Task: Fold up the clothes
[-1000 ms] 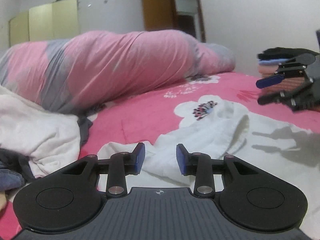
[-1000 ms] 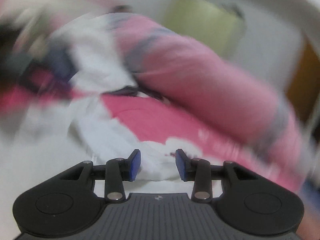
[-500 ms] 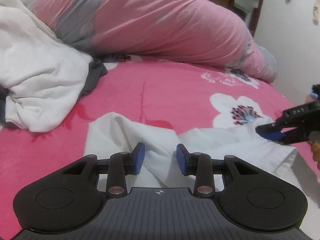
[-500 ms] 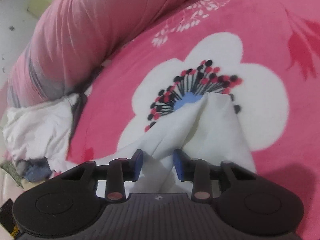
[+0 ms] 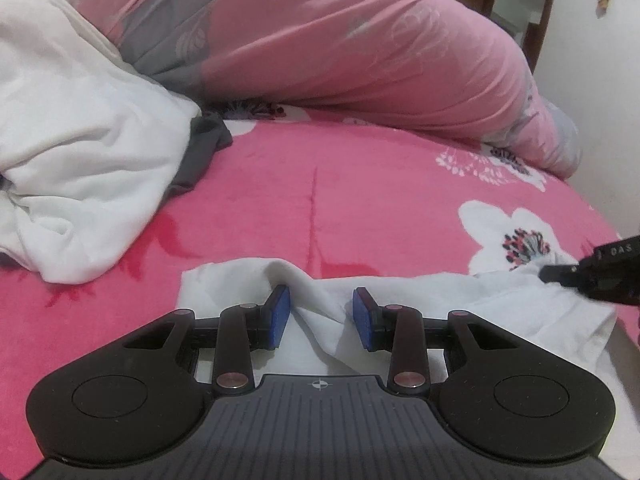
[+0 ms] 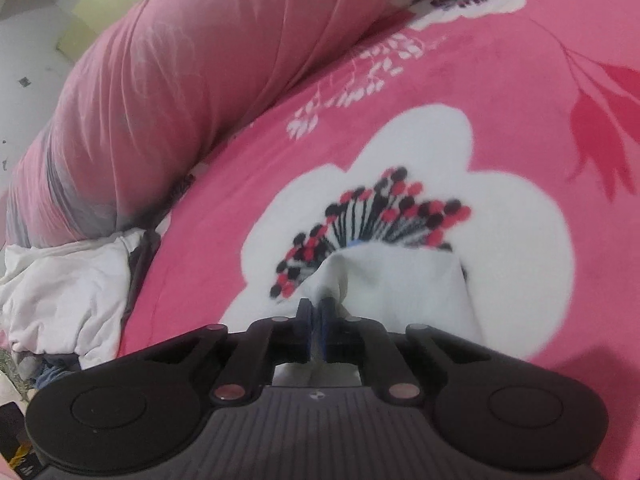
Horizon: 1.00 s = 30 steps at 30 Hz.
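Pink floral bedding [image 5: 360, 200] covers the bed, printed with large white blossoms, and a long pink-and-grey bolster [image 5: 340, 40] lies along its far side against the wall. To the left, a heap of white clothes [image 5: 72, 132] sits on the cover with a dark grey piece [image 5: 200, 152] showing under its edge.

Nearer the cameras, a white garment [image 5: 500, 308] lies spread across the bedding, its far edge running from left to right in the left wrist view. The left gripper [image 5: 320, 316] sits low over this garment with its blue pads [image 5: 280, 316] apart at a medium width; a raised fold of the white cloth stands between the two pads, and neither pad presses on it.

At the right edge of that same view, the right gripper [image 5: 560, 270] meets the garment's far right corner, just beside a white blossom with dark and red stamens [image 5: 524, 244]. From the right wrist camera, the right gripper [image 6: 316, 320] has its pads drawn nearly together with a thin pleat of the white garment [image 6: 400, 284] pinched between them. The cloth fans out ahead of the fingers and partly overlaps the blossom's stamens [image 6: 380, 212].
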Each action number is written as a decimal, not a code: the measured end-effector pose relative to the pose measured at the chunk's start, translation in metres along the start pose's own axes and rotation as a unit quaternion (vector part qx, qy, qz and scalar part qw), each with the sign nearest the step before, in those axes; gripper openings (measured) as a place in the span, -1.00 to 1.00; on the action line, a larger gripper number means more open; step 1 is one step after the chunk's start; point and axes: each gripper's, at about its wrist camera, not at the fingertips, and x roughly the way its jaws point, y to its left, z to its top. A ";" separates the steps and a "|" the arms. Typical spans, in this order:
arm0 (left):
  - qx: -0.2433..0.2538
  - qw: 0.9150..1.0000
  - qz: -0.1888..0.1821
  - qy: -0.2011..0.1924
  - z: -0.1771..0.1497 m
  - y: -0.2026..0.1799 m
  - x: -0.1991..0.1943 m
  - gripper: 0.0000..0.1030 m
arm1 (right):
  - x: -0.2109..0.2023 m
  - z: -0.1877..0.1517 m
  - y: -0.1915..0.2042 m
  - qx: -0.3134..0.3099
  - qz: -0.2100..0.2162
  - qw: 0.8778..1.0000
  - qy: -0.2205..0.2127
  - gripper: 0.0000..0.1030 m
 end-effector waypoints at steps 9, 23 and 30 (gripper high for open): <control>0.143 0.985 -0.092 -0.035 -0.010 -0.042 -0.055 -0.32 | -0.022 -0.031 0.030 -0.094 0.007 0.994 0.047 -0.66; 0.188 0.979 -0.073 0.034 -0.029 -0.050 -0.056 -0.32 | -0.062 -0.047 0.071 -0.213 -0.002 0.977 0.026 -0.69; 0.158 0.984 -0.063 0.050 -0.026 -0.046 -0.079 -0.29 | -0.033 -0.055 0.054 -0.181 -0.044 0.980 0.066 -0.69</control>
